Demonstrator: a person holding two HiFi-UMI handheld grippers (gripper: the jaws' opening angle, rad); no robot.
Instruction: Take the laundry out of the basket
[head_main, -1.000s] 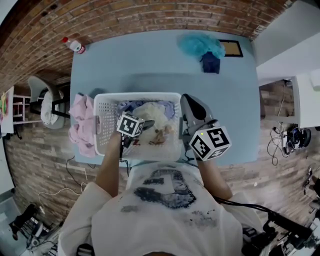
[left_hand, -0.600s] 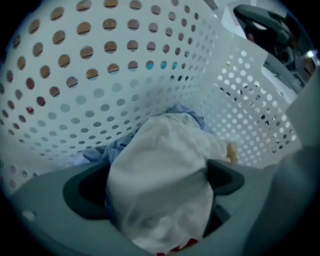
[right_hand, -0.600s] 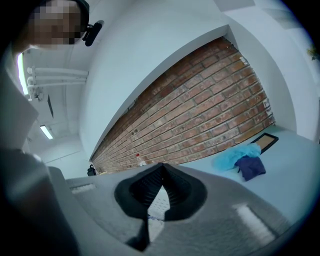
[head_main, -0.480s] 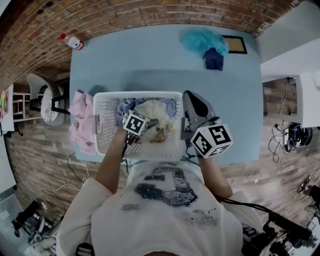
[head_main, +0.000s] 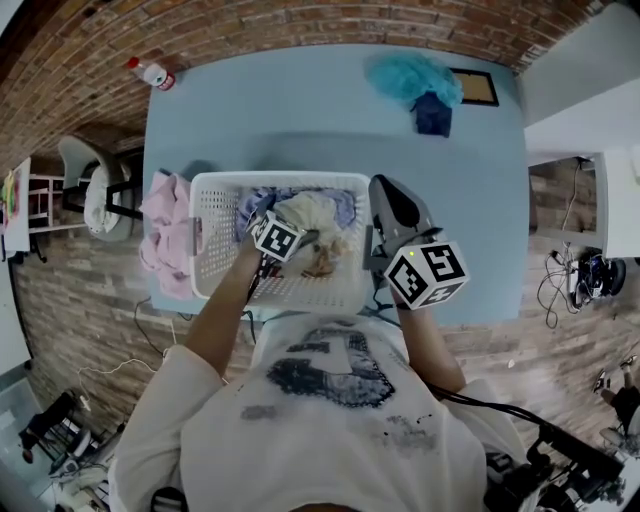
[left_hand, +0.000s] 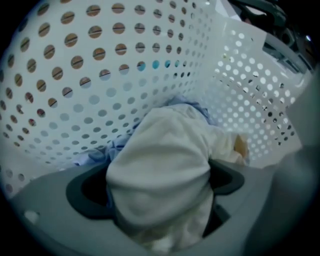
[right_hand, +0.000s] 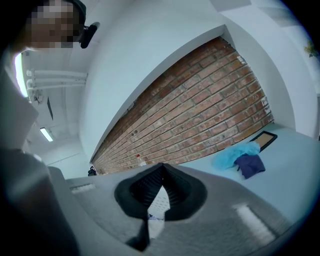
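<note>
Brick wall (right_hand: 200, 120) behind pale blue bench (head_main: 300, 110). At near edge of bench, white perforated basket (head_main: 215, 185). Left tool (head_main: 308, 238) down inside basket, clamped on white garment (left_hand: 160, 165), with blue cloth (left_hand: 95, 155) lying under it. Right tool (head_main: 388, 200) just outside right wall of basket, jaws together, nothing between. Pink clothes (head_main: 165, 235) heaped against left wall of basket; teal cloth (head_main: 412, 78) and dark blue cloth (head_main: 432, 115) touching, near far edge of bench.

Soft, even light is given; frame edges are curved and darkened; the near white garment (left_hand: 160, 170) is blurred.
</note>
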